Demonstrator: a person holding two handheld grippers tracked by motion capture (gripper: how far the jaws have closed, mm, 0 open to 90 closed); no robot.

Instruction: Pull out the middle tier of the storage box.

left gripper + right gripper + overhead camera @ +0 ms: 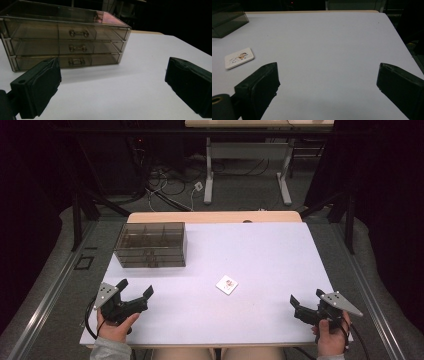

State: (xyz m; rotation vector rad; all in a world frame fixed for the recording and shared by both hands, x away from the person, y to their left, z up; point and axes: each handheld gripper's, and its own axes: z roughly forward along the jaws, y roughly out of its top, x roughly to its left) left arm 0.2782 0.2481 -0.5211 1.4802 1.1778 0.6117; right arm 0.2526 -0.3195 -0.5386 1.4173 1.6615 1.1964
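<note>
1. Our left tongs (136, 289) stand apart, holding nothing, at the worktop's (270, 255) near left edge, facing the three-drawer organiser (151, 245) at the far left: smoky clear plastic, boxy, with small looped handles (78, 33).
2. The square tile (227, 284), white, flat, round-cornered with a printed picture, lies mid-worktop, well apart from both tongs.
3. Our right tongs (307, 298) stand apart too, empty, near right.
4. We judge the thin tile may skid on the smooth white surface if pinched carelessly; the light organiser may slide when a drawer is pulled.
</note>
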